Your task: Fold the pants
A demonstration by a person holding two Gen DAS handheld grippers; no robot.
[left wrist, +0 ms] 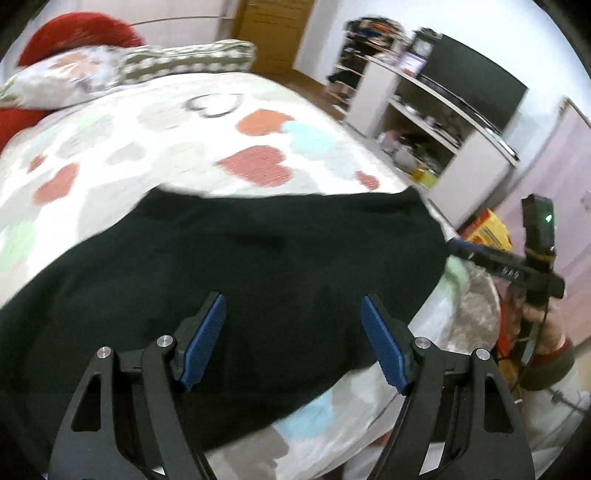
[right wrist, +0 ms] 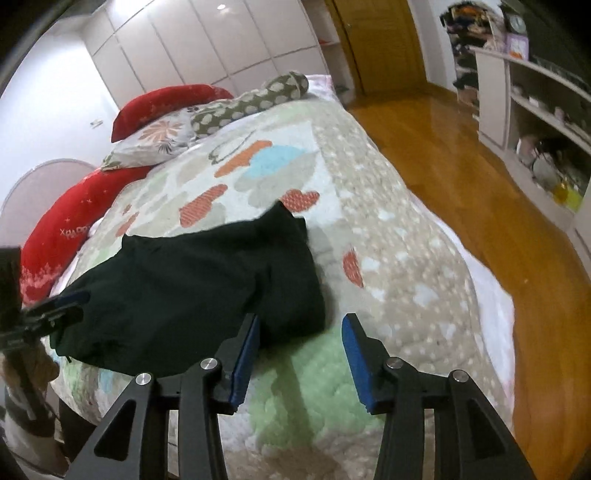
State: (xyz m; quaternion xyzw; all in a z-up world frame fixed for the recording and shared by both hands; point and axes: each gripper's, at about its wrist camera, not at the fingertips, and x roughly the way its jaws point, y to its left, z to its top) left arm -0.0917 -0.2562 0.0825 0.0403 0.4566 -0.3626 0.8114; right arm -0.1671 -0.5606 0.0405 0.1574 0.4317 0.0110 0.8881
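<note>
Blue-padded jaws of the left gripper [left wrist: 293,339] are standing spread wide with nothing between them, hovering over the near part of the black pants [left wrist: 229,266]. Those pants are lying folded into a broad dark block on the bed [left wrist: 166,147], whose quilt is showing red, orange and blue hearts. Beyond the jaws, at the far end of the bed, a flowered pillow [left wrist: 70,79] and a red cushion [left wrist: 79,35] are resting. To the right of the left jaws, the right gripper [left wrist: 458,248] is hanging off the pants' right edge, held in a hand [left wrist: 543,325].

From the right wrist view, the right gripper [right wrist: 301,349] is keeping its jaws parted and empty; the pants [right wrist: 192,284] are lying ahead and to the left of them, their near right corner just behind the left pad, though contact is not clear. Under these jaws a pale green patch of quilt [right wrist: 306,387] is showing. Right of the bed, a wooden floor [right wrist: 480,192] is running toward white shelves [right wrist: 535,96]. At the far left, the left gripper [right wrist: 66,306] is sitting over the pants' left edge.
</note>
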